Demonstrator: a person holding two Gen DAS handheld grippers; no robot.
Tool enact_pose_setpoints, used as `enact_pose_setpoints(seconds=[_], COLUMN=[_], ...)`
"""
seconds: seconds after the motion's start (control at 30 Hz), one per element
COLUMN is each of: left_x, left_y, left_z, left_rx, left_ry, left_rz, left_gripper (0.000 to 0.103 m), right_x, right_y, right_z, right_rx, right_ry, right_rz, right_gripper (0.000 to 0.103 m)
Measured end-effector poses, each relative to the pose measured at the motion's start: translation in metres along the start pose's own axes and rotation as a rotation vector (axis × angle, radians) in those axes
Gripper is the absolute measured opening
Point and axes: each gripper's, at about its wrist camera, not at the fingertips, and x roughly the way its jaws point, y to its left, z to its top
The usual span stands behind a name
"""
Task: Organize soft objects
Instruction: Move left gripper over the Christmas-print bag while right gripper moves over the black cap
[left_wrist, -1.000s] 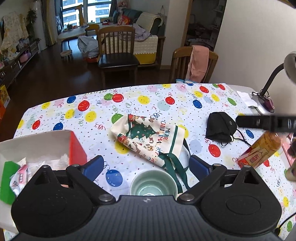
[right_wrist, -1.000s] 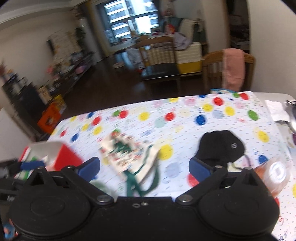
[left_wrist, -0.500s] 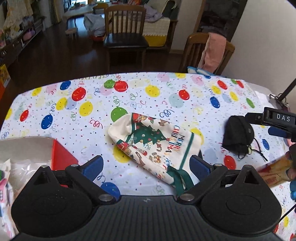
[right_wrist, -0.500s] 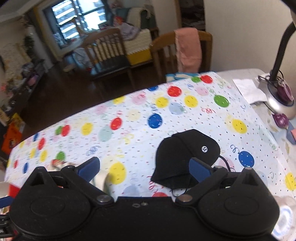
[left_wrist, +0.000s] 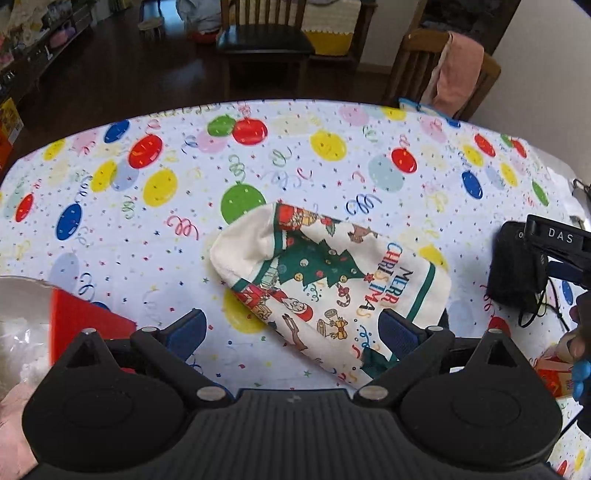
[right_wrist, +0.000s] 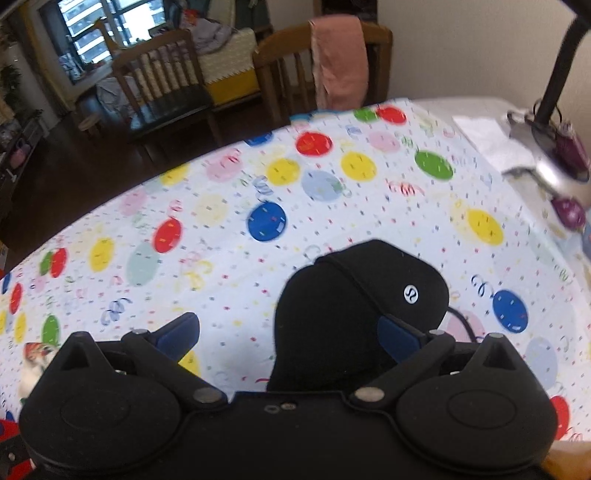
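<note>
The desk (left_wrist: 110, 229) is covered with a white cloth printed with coloured balloons, and the Christmas bag (left_wrist: 328, 280) lies flat near its middle; everything else is placed from that bag.

The left hand-held gripper (left_wrist: 291, 330) hangs just above the near end of the Christmas bag with its blue fingers (left_wrist: 186, 330) spread wide and nothing between them. One finger stands over bare cloth beside the bag, the other over the bag's corner where the green strap (left_wrist: 375, 360) comes out.

To the right of the Christmas bag, a little apart from it, lies the black pouch (right_wrist: 354, 306), a soft dark thing with a small round white logo and a thin cord trailing from its far side. The right hand-held gripper (right_wrist: 288, 334) is over the pouch, its fingers wide open; the pouch sits in the gap, closer to the right finger, and whether that finger touches it cannot be told. In the left wrist view this gripper shows as a black bar at the pouch's right edge.

To the left of the Christmas bag, near the desk's front edge, stands a red and white box (left_wrist: 79, 325) with something white and crumpled inside.

Beyond the Christmas bag, past the far edge of the desk, a wooden chair (left_wrist: 424, 66) carries a pink towel (left_wrist: 456, 72) over its back.
</note>
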Motion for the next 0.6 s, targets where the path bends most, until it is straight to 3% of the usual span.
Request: enact_pose_setpoints(seconds=[0.3,0.6], left_x=[0.034,0.054], left_y=[0.005,-0.002], left_z=[0.007,0.006], left_rx=[-0.045,-0.046], left_ry=[0.071,0.098], left_rz=[0.005,0.015], left_gripper=[0.100,0.095], right_x=[0.029,0.034], right_y=[-0.010,-0.004], right_z=[-0.010,-0.019], right_rx=[0.009,-0.068], right_ry=[0.043,0.020], right_rz=[-0.006,-0.021], right_gripper=[0.102,0.099])
